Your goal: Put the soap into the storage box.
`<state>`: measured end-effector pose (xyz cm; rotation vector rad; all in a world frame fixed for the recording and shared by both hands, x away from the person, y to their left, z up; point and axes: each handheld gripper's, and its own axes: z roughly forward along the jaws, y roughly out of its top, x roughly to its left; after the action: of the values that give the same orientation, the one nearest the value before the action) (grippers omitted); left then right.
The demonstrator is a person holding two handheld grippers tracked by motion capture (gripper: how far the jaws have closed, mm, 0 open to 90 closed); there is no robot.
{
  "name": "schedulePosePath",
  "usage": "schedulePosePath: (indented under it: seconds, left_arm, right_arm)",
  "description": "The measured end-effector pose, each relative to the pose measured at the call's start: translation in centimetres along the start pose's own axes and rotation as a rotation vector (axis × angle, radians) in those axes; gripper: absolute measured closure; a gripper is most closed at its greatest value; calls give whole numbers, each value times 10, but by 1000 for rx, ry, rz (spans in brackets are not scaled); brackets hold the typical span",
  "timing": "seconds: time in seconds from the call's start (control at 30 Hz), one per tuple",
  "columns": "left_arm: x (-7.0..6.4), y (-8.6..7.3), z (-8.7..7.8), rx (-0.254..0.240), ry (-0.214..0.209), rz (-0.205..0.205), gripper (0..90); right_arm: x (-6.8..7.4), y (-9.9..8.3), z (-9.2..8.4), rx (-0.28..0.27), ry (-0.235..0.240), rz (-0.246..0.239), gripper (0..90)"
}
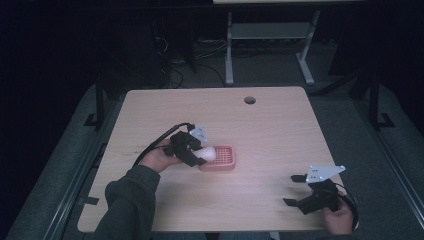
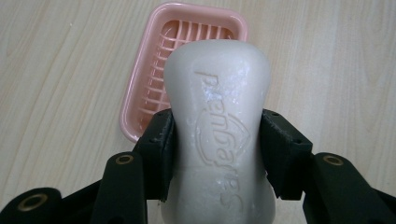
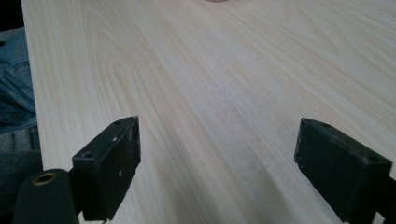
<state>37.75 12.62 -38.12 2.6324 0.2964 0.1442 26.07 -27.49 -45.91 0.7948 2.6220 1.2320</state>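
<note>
A white bar of soap [image 2: 219, 121] with raised lettering sits between the black pads of my left gripper [image 2: 217, 149], which is shut on its waist. In the high view the left gripper [image 1: 202, 152] holds the soap [image 1: 208, 152] over the left end of a pink ridged soap dish [image 1: 225, 159]. From the left gripper view the dish [image 2: 140, 100] lies below and beyond the soap, partly hidden by it. My right gripper [image 1: 292, 190] rests near the table's front right corner, and its jaws [image 3: 217, 163] stand wide apart with only bare wood between them.
The light wooden table [image 1: 270, 135] has a round cable hole [image 1: 249, 100] near its far edge. Dark floor, cables and white desk legs [image 1: 229, 55] lie beyond it. A sleeve [image 1: 127, 205] comes in at the front left.
</note>
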Motion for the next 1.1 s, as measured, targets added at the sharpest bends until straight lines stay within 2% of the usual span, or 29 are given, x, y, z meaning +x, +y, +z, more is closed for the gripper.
schedulePosePath:
  seconds: [0.2, 0.8, 1.1]
  left_arm:
    - [4, 8, 3, 0, 1, 19, 492]
    - [14, 24, 23, 16, -12, 31, 493]
    - [18, 25, 35, 30, -28, 19, 493]
  right_arm:
    - [0, 0, -1, -7, -3, -1, 142]
    - [1, 0, -2, -13, -8, -3, 142]
    - [1, 0, -2, -14, -8, -5, 142]
